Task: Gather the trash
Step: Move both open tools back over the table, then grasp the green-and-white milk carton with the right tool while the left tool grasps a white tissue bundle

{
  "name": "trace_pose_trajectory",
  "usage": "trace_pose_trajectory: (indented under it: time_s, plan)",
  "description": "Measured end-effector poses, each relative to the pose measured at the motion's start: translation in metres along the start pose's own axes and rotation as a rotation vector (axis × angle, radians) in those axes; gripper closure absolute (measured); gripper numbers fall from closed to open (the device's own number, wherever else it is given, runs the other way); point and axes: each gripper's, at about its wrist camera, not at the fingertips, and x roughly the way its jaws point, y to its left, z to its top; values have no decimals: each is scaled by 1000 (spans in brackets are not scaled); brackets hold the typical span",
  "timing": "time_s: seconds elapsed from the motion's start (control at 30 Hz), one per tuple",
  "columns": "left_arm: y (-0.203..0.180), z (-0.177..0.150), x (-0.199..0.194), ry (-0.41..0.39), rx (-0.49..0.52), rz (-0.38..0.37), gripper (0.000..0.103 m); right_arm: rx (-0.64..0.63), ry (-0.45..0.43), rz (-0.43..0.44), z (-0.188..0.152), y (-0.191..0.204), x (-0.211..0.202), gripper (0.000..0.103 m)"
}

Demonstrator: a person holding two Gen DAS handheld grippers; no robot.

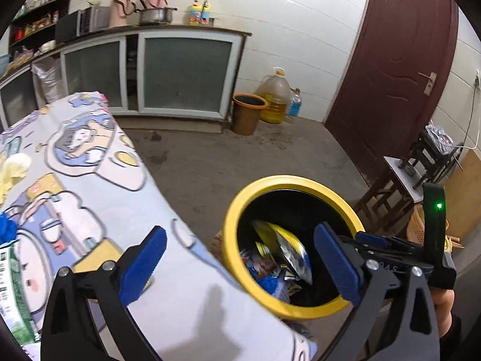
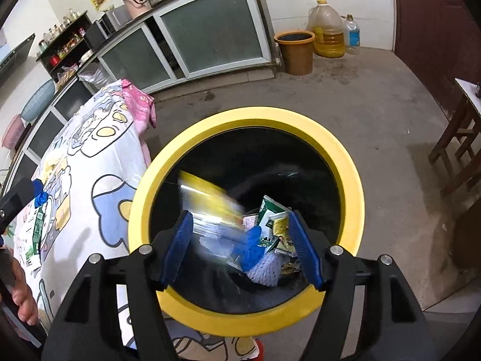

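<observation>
Trash is dropping out of the right gripper, whose jaws stand apart over the yellow-rimmed bin. A blurred yellow wrapper falls between and just beyond the blue pads, free of them, so this claw grips nothing. The left gripper is spread wide and empty too, one finger over the cartoon-print tablecloth and the other over the bin's near rim.

Risk one, as I judge it: the bin stands tight against the table's right edge, and a gripper swinging back toward the table could knock the rim and tip or shift it. Risk two: the wrapper is light and flat, so it could catch on the heap inside the bin rather than settle. Risk three: the remaining litter lies flat on loose cloth, and a pinch there could gather fabric with it and drag the cover.

Counted: two grippers, both open; one yellow-rimmed bin, holding several wrappers and a white-and-blue mesh piece too jumbled to number; one green-and-white packet and one crumpled blue scrap lying on the table at the far left; one brown bucket far off by the cupboards.
</observation>
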Motion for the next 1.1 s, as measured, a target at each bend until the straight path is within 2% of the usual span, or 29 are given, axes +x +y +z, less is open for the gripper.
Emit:
trace_pose_trajectory:
  time_s: [0.33,0.47,0.63,0.8,1.1]
  plan:
    - [47,-12,-74,-72,-20,86,8,-41,-27,33,-4,32,-18,39]
    - [78,-24,-108,-104,-31,152,8,-83,-29,75,-5,58,-24,39]
    - [131,-46,-152,-125,-77,267,8,-166,-24,167,-14,111,-29,39]
    - [192,-75,-185,-110,-143,396,8,-260,21,262,-27,167,-26,35]
    - [261,-100,-204,-75,-205,540,8,-423,102,410,-60,272,-19,29]
